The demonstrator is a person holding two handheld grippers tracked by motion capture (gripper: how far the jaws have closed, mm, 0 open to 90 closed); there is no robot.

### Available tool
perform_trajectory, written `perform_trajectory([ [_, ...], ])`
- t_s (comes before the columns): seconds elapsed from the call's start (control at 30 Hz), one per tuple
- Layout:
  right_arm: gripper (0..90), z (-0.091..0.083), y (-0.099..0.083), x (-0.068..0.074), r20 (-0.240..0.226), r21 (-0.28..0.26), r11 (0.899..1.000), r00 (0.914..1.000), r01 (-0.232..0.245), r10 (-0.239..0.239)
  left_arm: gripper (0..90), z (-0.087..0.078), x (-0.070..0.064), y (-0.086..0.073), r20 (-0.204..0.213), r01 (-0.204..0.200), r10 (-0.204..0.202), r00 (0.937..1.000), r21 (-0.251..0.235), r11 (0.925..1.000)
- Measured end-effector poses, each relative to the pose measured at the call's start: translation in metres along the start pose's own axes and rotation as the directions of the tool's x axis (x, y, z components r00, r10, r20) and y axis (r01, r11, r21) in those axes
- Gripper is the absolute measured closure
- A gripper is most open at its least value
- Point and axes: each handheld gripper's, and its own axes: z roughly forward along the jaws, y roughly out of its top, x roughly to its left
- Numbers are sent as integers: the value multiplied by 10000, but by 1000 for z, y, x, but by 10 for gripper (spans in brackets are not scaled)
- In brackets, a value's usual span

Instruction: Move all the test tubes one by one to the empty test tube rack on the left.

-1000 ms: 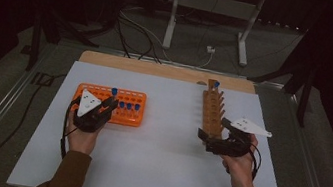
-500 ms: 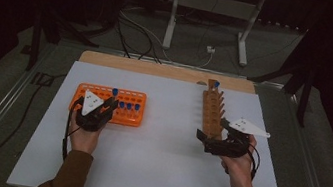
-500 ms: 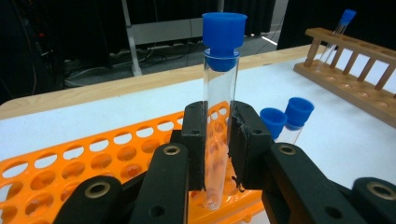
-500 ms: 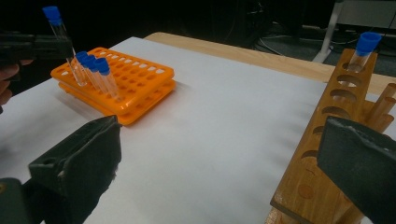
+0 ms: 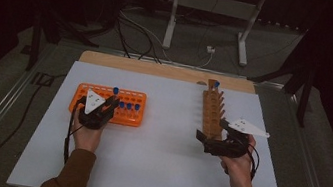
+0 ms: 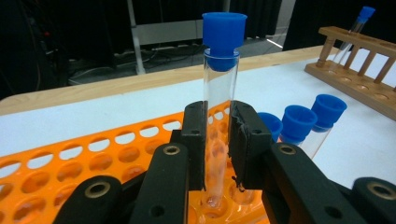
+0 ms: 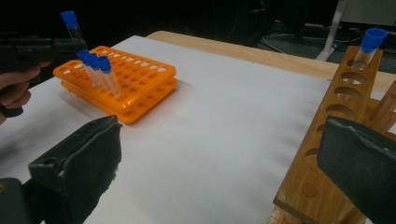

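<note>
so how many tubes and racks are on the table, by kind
blue-capped tubes: 5. One in the left claw, the held tube; three standing in the orange rack; one at the far end of the wooden rack
orange rack: 1
wooden rack: 1
total: 7

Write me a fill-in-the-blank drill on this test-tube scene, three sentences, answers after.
1. The left gripper is shut on a test tube with a ____ cap.
2. That tube rises out of the ____ plastic rack.
3. The right gripper, jaws wide apart, sits at the near end of the wooden rack, which holds ____ capped tube at its far end.

Missing words: blue; orange; one
</note>
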Motion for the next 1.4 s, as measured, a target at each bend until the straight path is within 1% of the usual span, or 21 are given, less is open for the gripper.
perform_trajectory([
  [0.17, 1, -1, 0, -1, -3, -27, 10000, 10000, -40, 40, 780, 1, 3, -10, 33, 184, -184, 9998, 202, 9996],
  [0.23, 2, -1, 0, -1, -6, -34, 10000, 10000, -54, 54, 780, 1, 3, -14, 58, 144, -146, 9999, 342, 9993],
  [0.33, 2, -1, 0, -1, -25, -32, 10000, 10000, -32, 32, 780, 2, 2, -18, 83, -29, 24, 10000, 592, 9982],
  [0.47, 2, -1, 0, 0, -59, -23, 10000, 10000, -6, 6, 780, 4, 1, -20, 111, -257, 248, 9996, 835, 9962],
  [0.6, 2, 0, 0, -1, -81, -6, 10000, 10000, -18, 18, 781, 4, 2, -21, 177, -268, 253, 9995, 917, 9954],
  [0.8, 2, 1, -1, 0, -93, 42, 10000, 10000, -4, 5, 784, 5, 1, -22, 208, -447, 425, 9989, 1239, 9913],
  [1.0, 2, 2, -2, -1, -111, 90, 10000, 9999, -31, 32, 784, 7, 0, -25, 209, -445, 421, 9989, 1366, 9896],
  [1.07, 2, 2, -3, -1, -110, 103, 9999, 9999, -27, 28, 784, 8, 0, -27, 212, -510, 485, 9986, 1442, 9882],
  [1.17, 2, 2, -3, -1, -133, 129, 9999, 9999, -26, 28, 784, 8, 0, -27, 252, -555, 524, 9983, 1435, 9881],
  [1.27, 2, 3, -3, -1, -139, 136, 9999, 9999, -29, 31, 783, 8, 1, -27, 304, -501, 461, 9985, 1476, 9878],
  [1.33, 2, 2, -3, -2, -130, 120, 9999, 9999, -38, 40, 776, 8, 2, -27, 292, -382, 340, 9990, 1578, 9867],
  [1.4, 2, 2, -3, -2, -145, 112, 9999, 9999, -46, 47, 698, 7, 3, -28, 200, -194, 165, 9997, 1568, 9874],
])
